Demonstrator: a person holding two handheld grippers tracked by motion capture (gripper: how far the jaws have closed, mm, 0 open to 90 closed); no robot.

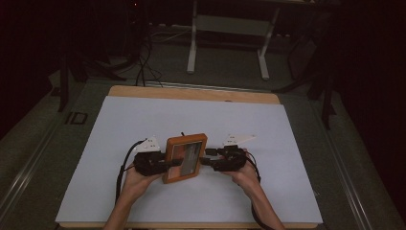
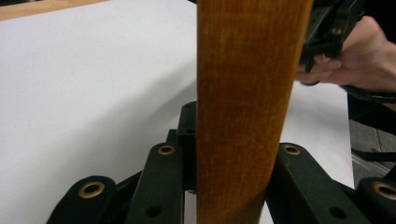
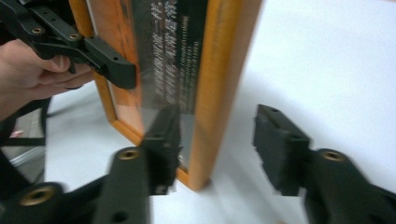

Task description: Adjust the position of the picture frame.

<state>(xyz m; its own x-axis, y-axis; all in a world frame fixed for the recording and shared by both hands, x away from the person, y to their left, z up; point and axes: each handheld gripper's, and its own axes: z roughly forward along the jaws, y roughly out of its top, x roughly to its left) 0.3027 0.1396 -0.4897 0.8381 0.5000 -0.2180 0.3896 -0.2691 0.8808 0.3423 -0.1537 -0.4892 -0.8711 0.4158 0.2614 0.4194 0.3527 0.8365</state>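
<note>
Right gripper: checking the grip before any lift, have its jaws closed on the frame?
No, the right gripper jaws stand apart around the frame edge, one clear of it.

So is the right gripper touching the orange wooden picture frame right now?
Apart. In the right gripper view the right gripper straddles the orange wooden picture frame's edge, jaws open, white table visible between the frame and one jaw.

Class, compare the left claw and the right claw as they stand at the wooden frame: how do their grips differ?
The left claw is shut on the wooden frame, pinching its edge between both jaws; the right claw is open, its jaws straddling the frame's other edge with a gap on one side. The left claw's view shows the frame edge-on, the right claw's shows its printed glass face. Both are black, hand-held, above the white sheet.
</note>
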